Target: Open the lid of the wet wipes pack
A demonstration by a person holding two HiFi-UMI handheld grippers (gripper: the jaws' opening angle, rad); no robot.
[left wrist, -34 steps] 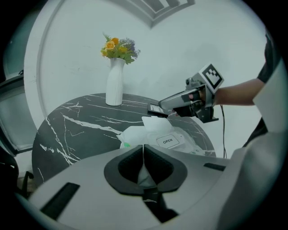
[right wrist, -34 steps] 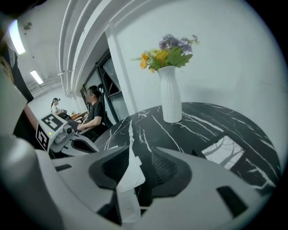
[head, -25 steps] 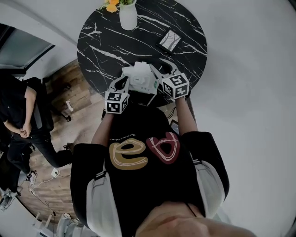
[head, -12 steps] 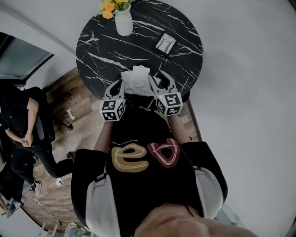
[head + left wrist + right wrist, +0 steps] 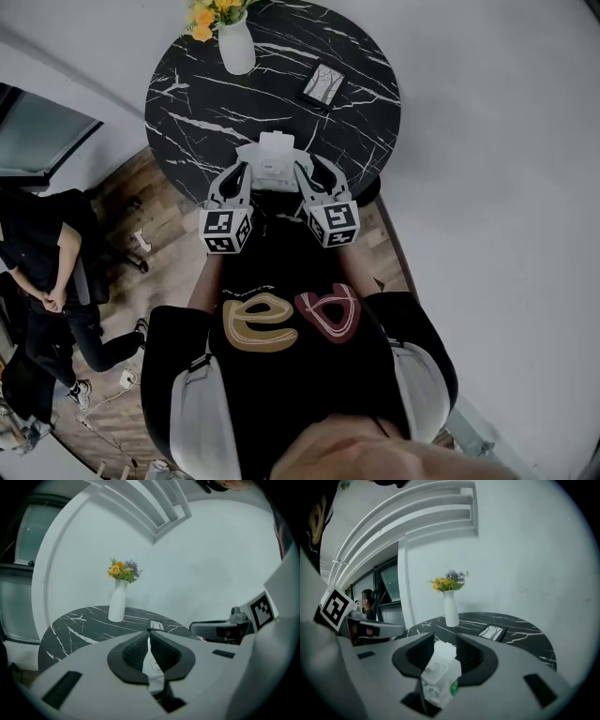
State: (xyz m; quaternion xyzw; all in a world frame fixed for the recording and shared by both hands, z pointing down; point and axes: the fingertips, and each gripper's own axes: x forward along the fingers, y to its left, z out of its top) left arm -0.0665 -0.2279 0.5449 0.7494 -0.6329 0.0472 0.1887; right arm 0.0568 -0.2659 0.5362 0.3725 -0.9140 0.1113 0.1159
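The white wet wipes pack (image 5: 270, 155) hangs over the near edge of the round black marble table (image 5: 234, 103), held between both grippers. My left gripper (image 5: 242, 171) is shut on a thin white edge of the wipes pack (image 5: 154, 665), and its pads (image 5: 136, 651) nearly meet. My right gripper (image 5: 306, 171) grips the pack's other end. In the right gripper view the wipes pack (image 5: 438, 674) fills the gap, its moulded lid (image 5: 432, 670) closed and facing left. The right gripper (image 5: 443, 653) has just been closing its jaws on the pack.
A white vase (image 5: 235, 47) of yellow flowers stands at the table's far left. A small flat card (image 5: 322, 84) lies at the far right. A person in dark clothes (image 5: 47, 272) stands on the wooden floor to the left. A white wall runs behind the table.
Both grippers have risen and drawn back toward the body with the pack. The right gripper swung in from the pack's right side and now lies parallel to the left one.
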